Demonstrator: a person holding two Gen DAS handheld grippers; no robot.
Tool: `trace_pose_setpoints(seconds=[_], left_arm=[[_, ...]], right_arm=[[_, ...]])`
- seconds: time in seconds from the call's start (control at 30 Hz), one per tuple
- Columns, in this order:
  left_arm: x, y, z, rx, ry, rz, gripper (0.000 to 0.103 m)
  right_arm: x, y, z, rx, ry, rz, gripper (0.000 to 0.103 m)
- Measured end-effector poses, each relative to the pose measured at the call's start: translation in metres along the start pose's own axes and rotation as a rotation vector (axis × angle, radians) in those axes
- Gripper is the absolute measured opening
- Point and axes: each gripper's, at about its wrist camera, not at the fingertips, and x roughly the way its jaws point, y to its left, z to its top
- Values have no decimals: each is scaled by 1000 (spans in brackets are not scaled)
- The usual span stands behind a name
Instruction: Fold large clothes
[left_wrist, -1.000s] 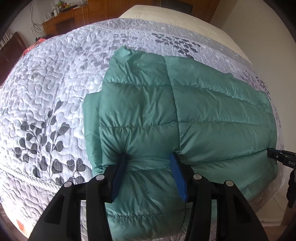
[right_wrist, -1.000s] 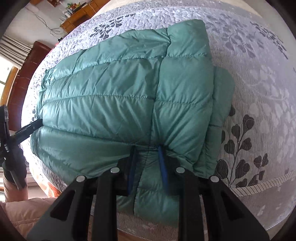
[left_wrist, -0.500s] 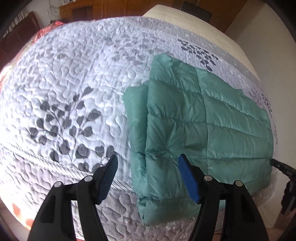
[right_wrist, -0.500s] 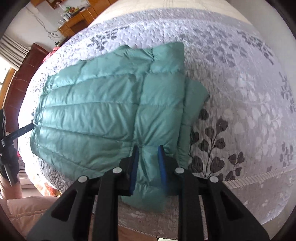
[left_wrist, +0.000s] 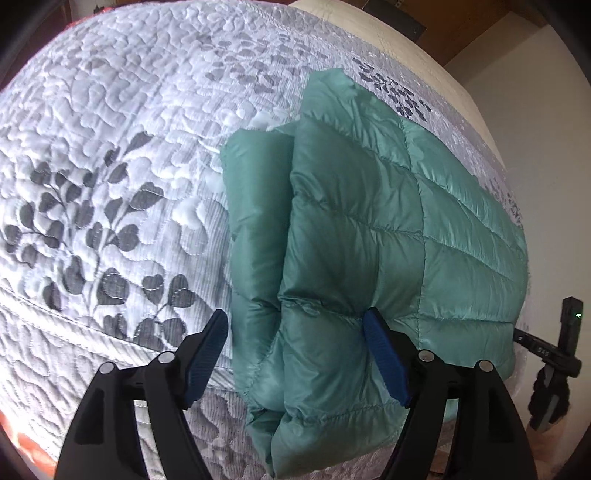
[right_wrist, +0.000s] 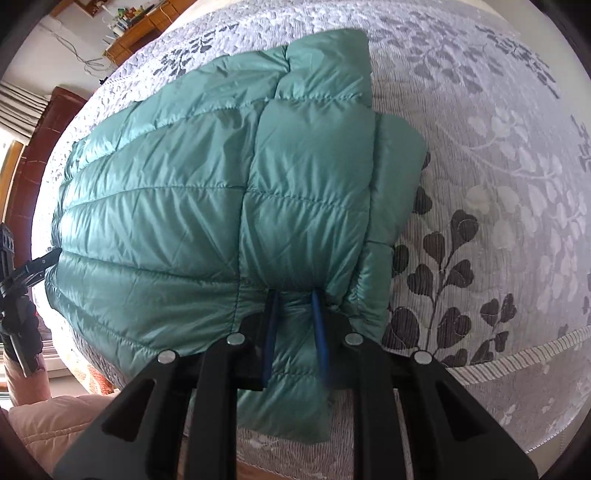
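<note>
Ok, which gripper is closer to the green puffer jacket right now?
Right. The right gripper is pinching the green puffer jacket at its near edge; the left gripper is open, straddling the jacket's near corner without gripping.

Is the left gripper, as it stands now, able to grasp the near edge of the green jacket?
Probably yes: the left gripper is open, its fingers astride the jacket edge, with nothing between.

Left wrist view: the left gripper (left_wrist: 293, 354) stands wide open, straddling the near corner of the jacket (left_wrist: 369, 240); bare quilt (left_wrist: 110, 166) lies free from 9 to 12 o'clock. Toward 3 o'clock the other gripper's tip blocks the jacket's edge. Right wrist view: the right gripper (right_wrist: 295, 325) is pinched on the jacket's near hem; open quilt lies from 1 to 3 o'clock.
</note>
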Motion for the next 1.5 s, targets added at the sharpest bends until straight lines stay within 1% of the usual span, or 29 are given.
trace_pose_setpoints(seconds=[0.13, 0.23, 0.27, 0.3, 0.33, 0.4, 0.43, 0.47, 0.5, 0.57, 0.67, 0.77, 0.93, 1.0, 1.23, 1.33, 1.4, 1.5], left_arm=[[9, 13, 1, -57, 12, -98, 77], [15, 20, 3, -75, 13, -154, 77], [16, 22, 3, -79, 12, -169, 75], [16, 23, 3, -83, 8, -187, 69], [16, 24, 3, -87, 5, -208, 65], [15, 26, 2, -91, -2, -239, 46], [13, 26, 1, -92, -9, -251, 41], [11, 24, -1, -87, -14, -253, 35], [9, 23, -2, -79, -19, -245, 32], [8, 19, -5, -64, -26, -228, 30], [13, 20, -5, -60, -16, -216, 30], [24, 11, -10, -52, -13, -198, 31], [32, 1, -15, -43, -4, -176, 34], [36, -3, -16, -40, -4, -174, 36], [42, -13, -20, -53, -8, -167, 36], [35, -11, -17, -81, -2, -172, 33], [26, -9, -15, -77, -8, -165, 29], [12, -21, -13, -53, -29, -141, 24]], right_arm=[[3, 1, 0, 0, 9, -4, 17], [5, 3, 2, 1, 15, -8, 17], [6, 3, 3, 1, 16, -8, 17], [6, 4, 3, 2, 17, -8, 17], [7, 4, 3, 5, 18, -7, 17], [7, 4, 3, 10, 21, -2, 17], [7, 3, 3, 13, 22, 0, 17], [7, 3, 3, 15, 24, 0, 17], [8, 4, 3, 15, 25, 0, 17], [9, 5, 3, 14, 28, -1, 17], [11, 3, 5, 18, 34, 9, 17], [17, 3, 7, 17, 39, 15, 16], [24, 2, 9, 19, 47, 21, 16], [27, 0, 9, 26, 48, 30, 16], [33, -1, 6, 25, 32, 23, 16], [31, -2, 7, 31, 30, 32, 16], [30, -2, 3, 33, 28, 35, 16], [28, -3, 2, 35, 31, 36, 16]])
